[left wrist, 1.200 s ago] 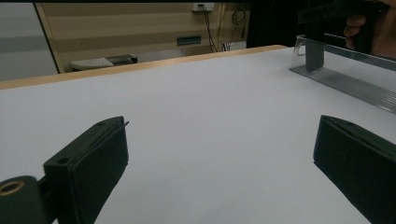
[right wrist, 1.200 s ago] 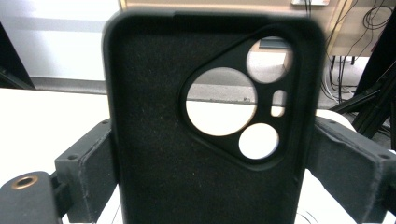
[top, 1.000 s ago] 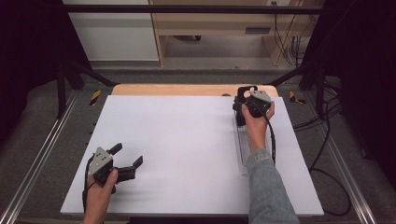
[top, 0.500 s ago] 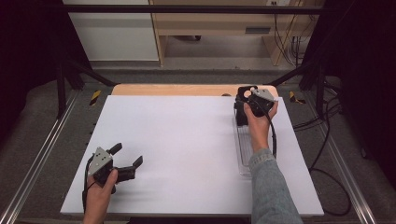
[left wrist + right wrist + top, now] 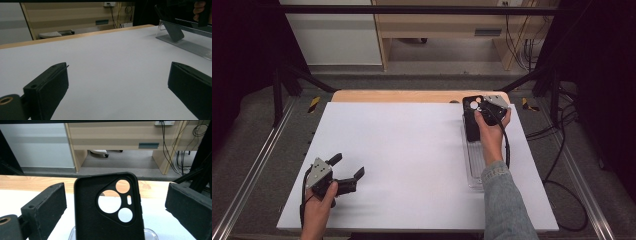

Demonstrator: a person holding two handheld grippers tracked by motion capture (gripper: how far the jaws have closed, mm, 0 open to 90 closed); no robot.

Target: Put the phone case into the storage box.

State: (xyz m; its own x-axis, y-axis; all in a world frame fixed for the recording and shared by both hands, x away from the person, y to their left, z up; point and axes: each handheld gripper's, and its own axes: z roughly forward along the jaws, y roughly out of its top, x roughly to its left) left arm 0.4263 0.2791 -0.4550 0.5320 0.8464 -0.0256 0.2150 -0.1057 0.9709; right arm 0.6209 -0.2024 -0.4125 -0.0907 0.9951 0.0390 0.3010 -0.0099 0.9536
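High view: white table sheet (image 5: pixel 412 160) on a wooden table; wooden edge (image 5: pixel 397 96) showing along the far side. Left gripper (image 5: pixel 346 169) near the front left corner of the sheet, held in the left hand (image 5: pixel 318 209), jaws spread apart with bare sheet between them, nothing held. Right gripper (image 5: pixel 473 111) at the far right of the sheet, held in the right hand (image 5: pixel 490 134), denim sleeve (image 5: pixel 507 205) behind it; from this angle its jaws cannot be told apart from the dark case. Black phone case (image 5: pixel 472 120) standing just beside that gripper at the far end of a clear plastic stand (image 5: pixel 475 165), which lies lengthwise along the right side of the sheet. Left gripper view: two black jaws wide apart, the sheet bare between them; the clear stand (image 5: pixel 190 45) at the upper right, well apart from these jaws, with a dark case (image 5: pixel 173 31) leaning in it; fingers of the right hand (image 5: pixel 199 7) at the top right corner. Right gripper view: two black jaws wide apart, one on each side of the phone case (image 5: pixel 110 210), a visible gap on both sides, not clamped. Case upright, inner face toward the camera, camera cut-out with three round holes and one small slot in its upper right part; its lower end sits in the clear stand (image 5: pixel 150 233). Wooden desk and cables beyond the table.
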